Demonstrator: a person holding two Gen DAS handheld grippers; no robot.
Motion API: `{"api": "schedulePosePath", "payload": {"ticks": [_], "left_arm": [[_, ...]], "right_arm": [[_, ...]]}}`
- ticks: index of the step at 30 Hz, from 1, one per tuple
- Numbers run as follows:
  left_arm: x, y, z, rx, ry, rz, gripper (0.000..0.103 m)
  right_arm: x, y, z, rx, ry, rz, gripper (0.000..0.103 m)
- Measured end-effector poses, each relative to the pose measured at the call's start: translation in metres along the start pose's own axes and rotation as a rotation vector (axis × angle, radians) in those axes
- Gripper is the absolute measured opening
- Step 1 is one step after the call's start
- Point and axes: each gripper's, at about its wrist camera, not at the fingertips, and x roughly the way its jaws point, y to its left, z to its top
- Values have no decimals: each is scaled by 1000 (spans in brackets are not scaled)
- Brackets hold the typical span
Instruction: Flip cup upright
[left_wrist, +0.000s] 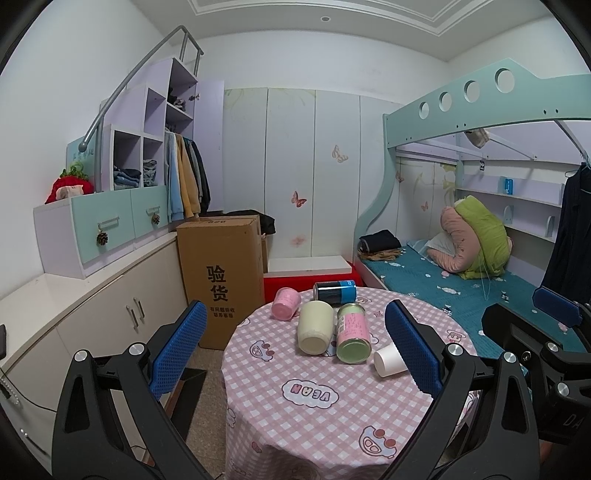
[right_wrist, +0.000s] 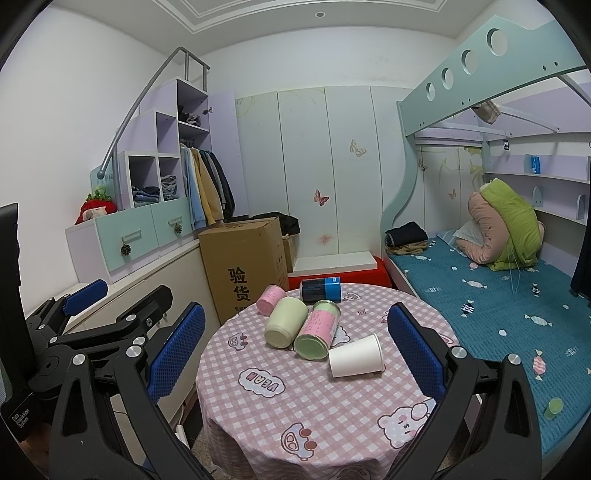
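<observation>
Pink checked table (right_wrist: 332, 406), white cup (right_wrist: 355, 356) sideways, between open right tongs (right_wrist: 295, 354)

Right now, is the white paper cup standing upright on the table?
No, the white paper cup lies on its side on the checked tablecloth, beside the green-ended can.

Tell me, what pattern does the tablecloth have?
Pink-and-white checks with cartoon animals on the tablecloth; the right wrist view shows it best.
</observation>
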Motion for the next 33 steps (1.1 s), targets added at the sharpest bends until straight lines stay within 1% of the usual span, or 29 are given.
{"api": "schedulePosePath", "payload": {"ticks": [33], "left_arm": [[-2,0,3,5,-5,4,97]], "right_arm": [[2,2,-1,1,3,0,96]]}}
